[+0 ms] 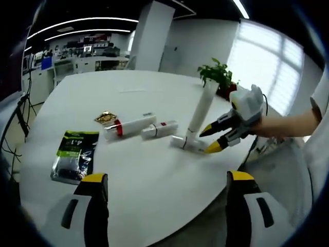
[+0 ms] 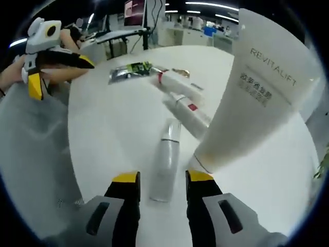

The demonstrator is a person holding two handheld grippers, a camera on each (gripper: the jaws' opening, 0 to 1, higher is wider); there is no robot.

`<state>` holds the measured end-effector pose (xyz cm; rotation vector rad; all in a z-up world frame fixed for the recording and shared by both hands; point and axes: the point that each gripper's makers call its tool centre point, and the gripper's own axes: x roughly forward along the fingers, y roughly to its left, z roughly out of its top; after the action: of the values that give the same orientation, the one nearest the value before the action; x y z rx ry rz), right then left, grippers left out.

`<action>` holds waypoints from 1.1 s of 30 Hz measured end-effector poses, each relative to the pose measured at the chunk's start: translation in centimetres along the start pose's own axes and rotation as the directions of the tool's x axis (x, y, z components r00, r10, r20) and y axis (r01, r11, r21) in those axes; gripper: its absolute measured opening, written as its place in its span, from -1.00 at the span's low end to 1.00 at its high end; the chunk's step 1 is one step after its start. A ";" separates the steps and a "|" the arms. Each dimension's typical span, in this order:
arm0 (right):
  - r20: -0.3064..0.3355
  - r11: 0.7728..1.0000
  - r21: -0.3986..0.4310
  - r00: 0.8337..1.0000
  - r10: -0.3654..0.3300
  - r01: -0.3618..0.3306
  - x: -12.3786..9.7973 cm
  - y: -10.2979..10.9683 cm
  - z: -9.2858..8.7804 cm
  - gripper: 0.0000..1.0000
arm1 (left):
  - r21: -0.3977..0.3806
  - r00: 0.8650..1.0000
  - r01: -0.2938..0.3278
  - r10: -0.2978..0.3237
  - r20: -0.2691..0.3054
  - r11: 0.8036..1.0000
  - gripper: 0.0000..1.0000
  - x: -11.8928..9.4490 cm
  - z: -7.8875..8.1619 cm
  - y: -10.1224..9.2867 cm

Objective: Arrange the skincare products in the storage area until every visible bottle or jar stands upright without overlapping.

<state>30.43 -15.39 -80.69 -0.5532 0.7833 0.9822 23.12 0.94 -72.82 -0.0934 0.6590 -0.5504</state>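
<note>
1. While the left gripper point(image 1: 167, 185) hangs open and empty over the near edge of the round white table point(image 1: 154, 206) in the left gripper view, the right gripper point(image 1: 216, 139) reaches in from the right, its yellow tips on either side of the base of a tall white tube point(image 1: 200, 110) that stands cap-down, leaning slightly. A small silver-white bottle point(image 1: 184, 144) lies flat just beside that base. Left of it lie a short white tube point(image 1: 160, 129) and a red-banded tube point(image 1: 129, 127); a green-and-black sachet point(image 1: 76, 156) lies nearer left.

2. Seen from the right gripper view, the right gripper's point(image 2: 162, 184) jaws stand apart. The tall tube point(image 2: 257, 98), marked REVITALIFT, rises just beyond the right jaw; whether that jaw touches it, I cannot tell. The silver-white bottle point(image 2: 165, 164) lies between the jaws, farther off. The left gripper point(image 2: 51, 69) shows far left.

3. Risk, as I judge it: the tube balances on a narrow cap, so a nudge from a jaw could topple it onto the lying bottle.
</note>
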 end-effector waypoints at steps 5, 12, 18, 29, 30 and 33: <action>0.006 1.000 -0.018 1.000 -0.002 0.002 1.2 0.4 0.3 -0.37 | -0.006 1.000 -0.006 0.006 -0.002 1.000 0.76 0.0 -0.1 0.1; -0.012 0.999 -0.030 1.000 -0.013 0.012 2.0 0.5 0.5 -0.45 | -0.019 1.000 -0.016 0.016 -0.001 1.000 0.75 0.0 -0.2 0.4; -0.055 0.997 -0.079 0.998 -0.020 0.016 2.1 0.6 0.3 -0.57 | -0.027 1.000 -0.027 0.027 -0.005 0.999 0.73 -0.1 -0.3 0.9; -0.028 0.987 -0.160 1.000 0.002 -0.007 2.2 2.2 0.6 -0.64 | -0.022 0.999 -0.035 0.034 -0.019 0.999 0.71 0.0 -0.6 0.9; -0.026 0.986 -0.165 1.000 -0.002 -0.002 2.2 2.2 0.6 -0.65 | -0.022 0.999 -0.034 0.034 -0.020 0.999 0.71 0.0 -0.6 0.9; -0.014 0.988 -0.157 1.000 -0.008 0.006 2.2 2.3 0.7 -0.65 | -0.023 0.999 -0.032 0.032 -0.019 0.999 0.71 0.0 -0.6 0.8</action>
<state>29.35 -12.68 -82.12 -0.6997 0.7205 1.0402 23.11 1.71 -73.46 -0.0992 0.6841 -0.5135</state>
